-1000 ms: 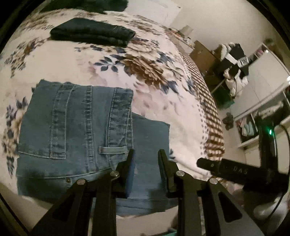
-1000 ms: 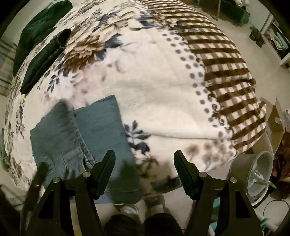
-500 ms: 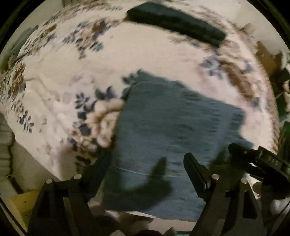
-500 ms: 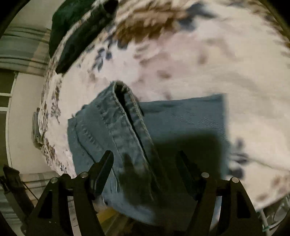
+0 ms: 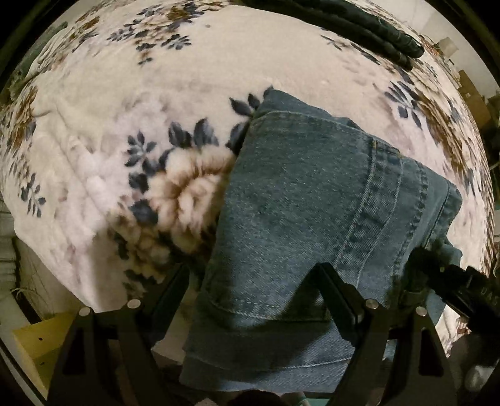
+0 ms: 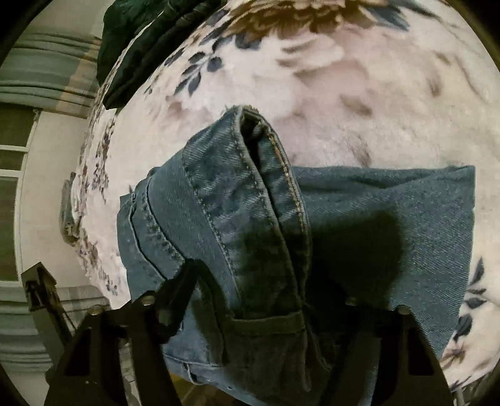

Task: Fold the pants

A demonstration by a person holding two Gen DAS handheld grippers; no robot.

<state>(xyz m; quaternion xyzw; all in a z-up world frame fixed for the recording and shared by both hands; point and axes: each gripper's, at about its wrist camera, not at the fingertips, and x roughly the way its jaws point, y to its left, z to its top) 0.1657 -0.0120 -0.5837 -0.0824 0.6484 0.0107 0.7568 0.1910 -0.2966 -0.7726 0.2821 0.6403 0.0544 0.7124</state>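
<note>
The folded jeans lie on the floral blanket at the bed's near edge, their hem end hanging slightly over it. The left gripper stands released, its fingers spread wide over the hem end, not clamping the denim. The right gripper is also spread, one finger at the waistband side, the other lost in shadow over the cloth. Its view shows the waistband bunched into a raised ridge. Dark folded clothes lie farther back on the blanket.
</note>
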